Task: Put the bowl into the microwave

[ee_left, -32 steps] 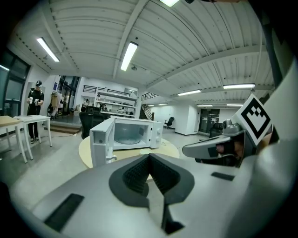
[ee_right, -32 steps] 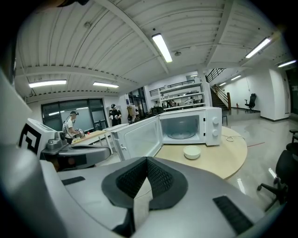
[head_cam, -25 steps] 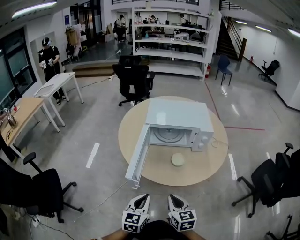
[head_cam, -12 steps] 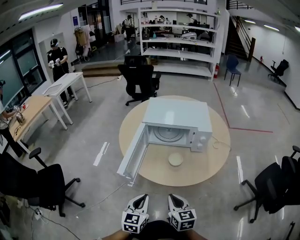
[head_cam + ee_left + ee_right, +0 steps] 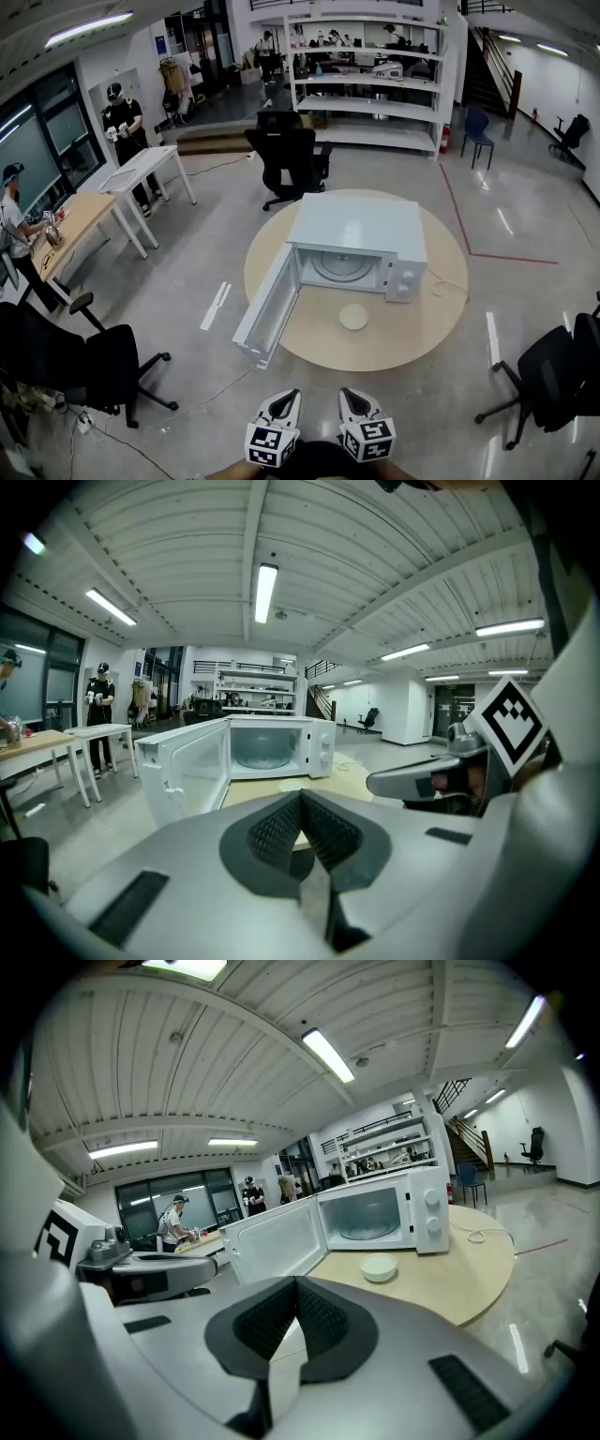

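Two units sit low in the head view, the left gripper [image 5: 283, 401] and the right gripper [image 5: 350, 401] side by side, their rear parts cut off by the frame's bottom edge. Bare floor [image 5: 394, 403] lies between them and the round tabletop [image 5: 319, 349]. The bowl [image 5: 353, 317] stands on that tabletop just before the microwave [image 5: 361, 234], whose door [image 5: 270, 314] hangs open past the tabletop's left rim. Office chairs [image 5: 84, 370] stand well apart at either side. In the left gripper view, the left gripper [image 5: 300, 799] has its jaws pressed together on nothing; its body hides most of the tabletop and the bowl cannot be made out. In the right gripper view, the right gripper [image 5: 296, 1283] is likewise pressed together and empty; the bowl [image 5: 379, 1267] is apart from the open cavity [image 5: 366, 1213].
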Demonstrator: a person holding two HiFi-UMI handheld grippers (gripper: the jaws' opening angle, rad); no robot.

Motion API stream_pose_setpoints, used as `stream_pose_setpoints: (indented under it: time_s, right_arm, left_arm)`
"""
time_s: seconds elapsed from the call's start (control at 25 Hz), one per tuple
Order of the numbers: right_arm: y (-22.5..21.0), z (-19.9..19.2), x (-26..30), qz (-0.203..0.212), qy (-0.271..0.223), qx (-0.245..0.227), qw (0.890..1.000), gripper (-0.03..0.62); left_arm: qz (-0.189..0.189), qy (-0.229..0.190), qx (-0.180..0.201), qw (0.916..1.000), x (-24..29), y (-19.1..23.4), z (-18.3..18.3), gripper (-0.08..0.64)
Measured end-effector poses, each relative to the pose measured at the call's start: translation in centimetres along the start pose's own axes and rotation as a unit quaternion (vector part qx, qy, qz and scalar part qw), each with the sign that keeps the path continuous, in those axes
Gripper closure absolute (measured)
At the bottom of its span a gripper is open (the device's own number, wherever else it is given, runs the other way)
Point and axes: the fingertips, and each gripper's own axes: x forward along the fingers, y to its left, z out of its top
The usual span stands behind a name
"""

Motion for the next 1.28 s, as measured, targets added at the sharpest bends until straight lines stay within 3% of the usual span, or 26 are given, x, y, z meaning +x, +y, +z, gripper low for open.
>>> stream_pose_setpoints:
  time_s: [0.52, 1.28]
  right_arm:
    - [-2.4, 0.9, 1.8, -0.027, 0.008, 0.006, 1.0, 0.577]
    - [-4.6, 5.2, 7.9, -0.086, 0.019, -0.003, 0.996, 0.577]
  left_arm:
    - [-0.032, 0.004, 0.008, 0.9995, 3.7, 0.5, 1.0, 0.514]
    - [-0.085, -0.014, 0.014, 0.9962, 10.6, 5.5, 4.9, 0.514]
